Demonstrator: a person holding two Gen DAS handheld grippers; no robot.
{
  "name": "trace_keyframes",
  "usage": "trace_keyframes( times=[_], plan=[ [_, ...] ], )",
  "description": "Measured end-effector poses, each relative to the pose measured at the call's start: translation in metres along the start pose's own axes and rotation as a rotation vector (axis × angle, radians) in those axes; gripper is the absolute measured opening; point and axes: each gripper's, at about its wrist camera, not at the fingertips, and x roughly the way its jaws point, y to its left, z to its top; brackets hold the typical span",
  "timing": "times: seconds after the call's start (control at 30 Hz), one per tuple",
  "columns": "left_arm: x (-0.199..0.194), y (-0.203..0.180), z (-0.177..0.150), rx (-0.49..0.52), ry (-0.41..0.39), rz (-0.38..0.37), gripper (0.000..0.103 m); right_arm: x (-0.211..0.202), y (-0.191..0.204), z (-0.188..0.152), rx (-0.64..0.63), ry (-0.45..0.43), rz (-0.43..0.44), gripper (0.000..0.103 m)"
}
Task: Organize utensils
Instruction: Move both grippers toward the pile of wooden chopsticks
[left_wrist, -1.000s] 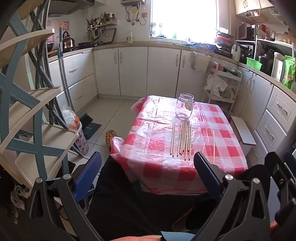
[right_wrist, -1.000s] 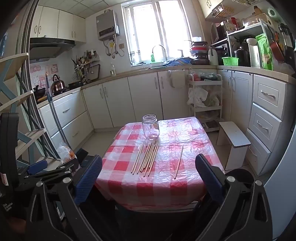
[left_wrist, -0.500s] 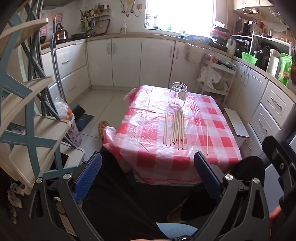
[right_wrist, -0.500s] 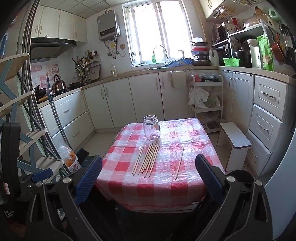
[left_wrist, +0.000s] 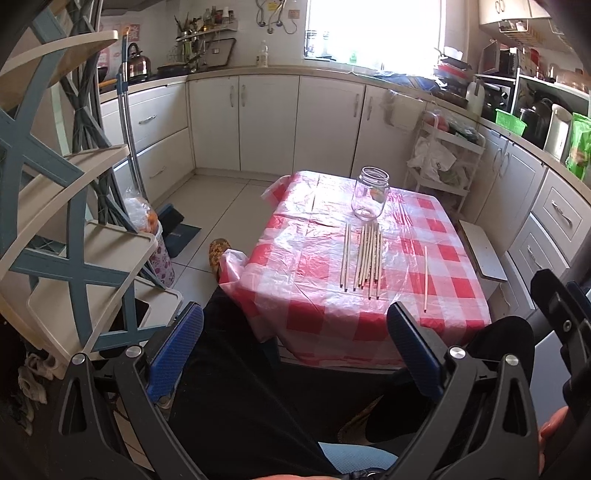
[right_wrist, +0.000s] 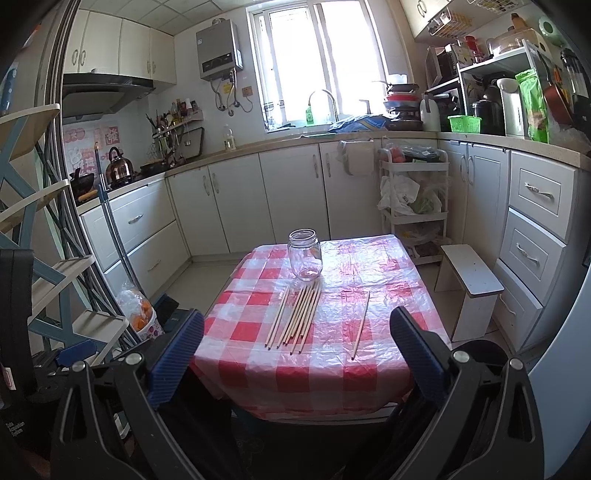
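A clear glass jar (left_wrist: 370, 198) (right_wrist: 305, 259) stands upright and empty on a small table with a red and white checked cloth (left_wrist: 317, 317) (right_wrist: 332, 373). Several wooden chopsticks (left_wrist: 365, 258) (right_wrist: 297, 319) lie side by side in front of the jar. One chopstick (left_wrist: 425, 275) (right_wrist: 361, 324) lies apart to their right. My left gripper (left_wrist: 295, 350) is open and empty, held short of the table's near edge, over my lap. My right gripper (right_wrist: 295, 354) is open and empty, also short of the near edge.
A blue and beige shelf rack (left_wrist: 55, 206) (right_wrist: 33, 258) stands at the left. A white stool (right_wrist: 469, 284) (left_wrist: 482, 251) stands right of the table. White cabinets run along the walls. A bag of oranges (right_wrist: 136, 314) and a mop (left_wrist: 129, 147) are on the left floor.
The left gripper's view has shifted: the table and jar now sit lower and a little further right than half a second ago. The right gripper has hardly moved. Both stay open.
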Motion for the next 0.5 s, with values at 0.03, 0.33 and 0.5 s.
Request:
trace_keyframes(
  times=[0.03,0.33,0.5],
  plan=[
    [-0.001,0.001,0.0,-0.001,-0.003,-0.004,0.096,0.0,0.0,0.0,0.0,0.0,0.0,0.097],
    [0.008,-0.001,0.001,0.008,0.013,-0.03,0.096,0.01,-0.003,-0.001,0.005,0.024,0.008,0.097],
    [0.019,-0.002,0.002,0.009,0.033,-0.027,0.096,0.02,-0.005,-0.001,0.009,0.041,0.009,0.097]
  ],
)
